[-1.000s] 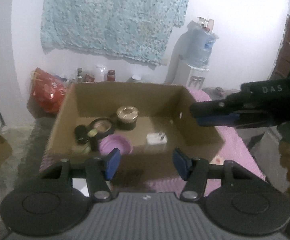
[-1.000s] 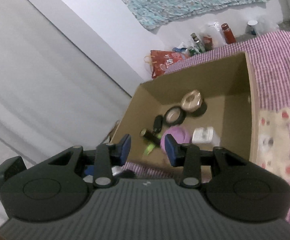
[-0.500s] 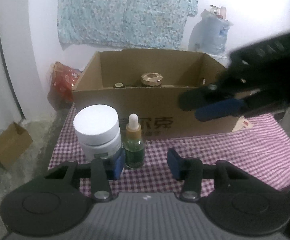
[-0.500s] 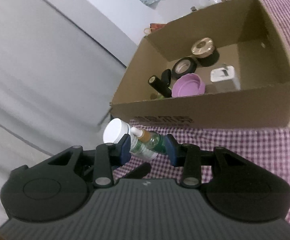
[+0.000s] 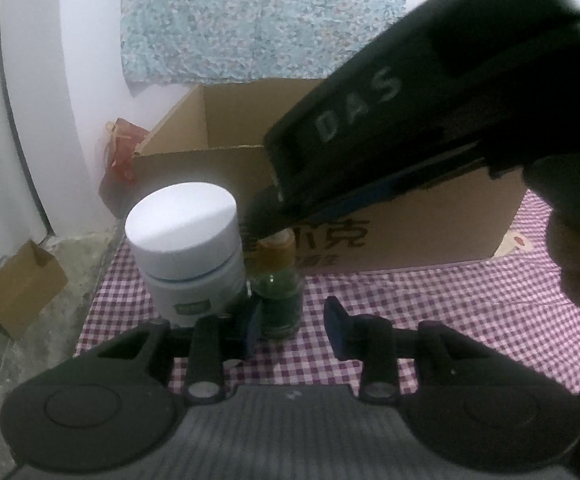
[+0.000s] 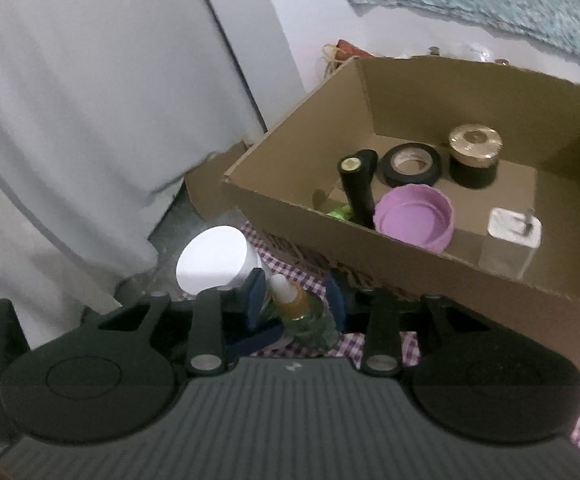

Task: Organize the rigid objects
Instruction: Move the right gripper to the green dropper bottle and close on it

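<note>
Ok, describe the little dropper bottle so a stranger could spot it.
Find the cardboard box on the checked cloth. Just outside its front left corner stands a white jar. Beside it is the dropper bottle: smaller, green glass, amber collar.

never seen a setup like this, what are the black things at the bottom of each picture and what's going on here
Those are hand-held grippers, one in each of a person's hands, each with a camera looking out along its two fingers. So one picture is the left gripper's view, the other the right's.

On the checked cloth stand a white jar and a small green dropper bottle, before a cardboard box already holding a tape roll, a purple lid and a gold-topped jar.

The right gripper has the bottle between its fingers, which have just been closing; whether they grip yet is unclear. The left gripper is open beside it, also closing.
</note>
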